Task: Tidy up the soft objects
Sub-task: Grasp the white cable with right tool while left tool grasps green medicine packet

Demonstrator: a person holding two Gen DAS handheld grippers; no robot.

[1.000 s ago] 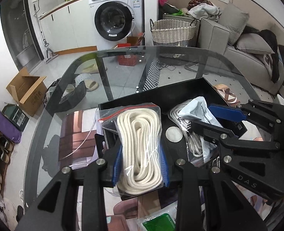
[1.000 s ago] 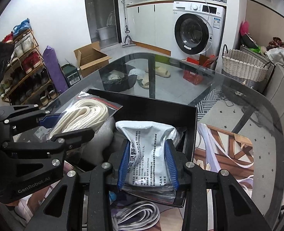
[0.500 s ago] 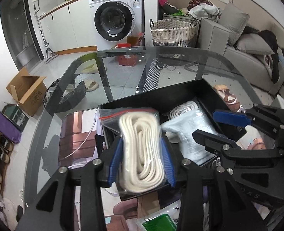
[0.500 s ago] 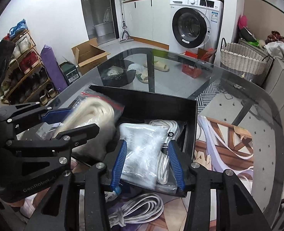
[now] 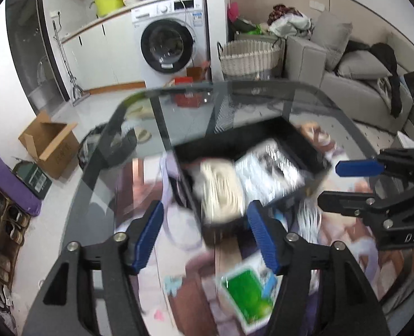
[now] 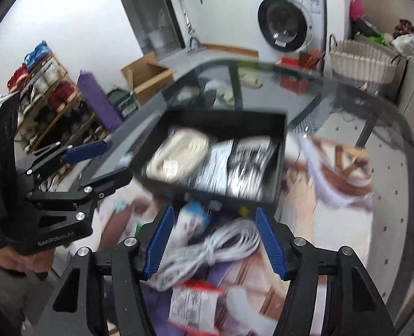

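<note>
**Both grippers empty above the bin, loose items waiting on the near table**

The black bin (image 6: 279,128) is sitting on the glass table (image 6: 389,145), and inside it the bagged cream rope (image 6: 178,154) is lying at the left with a silver printed pouch (image 6: 249,162) just beside it on the right. The left gripper (image 5: 204,232) is hanging over the bin's near edge with its jaws spread wide and nothing between them; the right gripper (image 6: 215,238) is likewise gaping and empty, hovering over the near table.

Directly under the right gripper a white cord bundle (image 6: 221,249) is lying loose, with a red-topped packet (image 6: 192,305) nearer still. A green-labelled packet (image 5: 246,294) is lying under the left gripper. Motion blur is smearing all of these, so their exact outlines are probably less tidy than they seem.

The risk, as I judge it, is a poor pick on the cord: its loops are slack, so the fingers may be catching only a few strands and trailing the rest over the bin wall. The bin is also looking nearly full across its floor, so another item may be riding on top and sliding off.

The two grippers are working close together and could be colliding over the bin. Farther off, a washing machine (image 5: 167,47), a wicker basket (image 5: 249,58) and a cardboard box (image 5: 50,145) are standing well apart.
</note>
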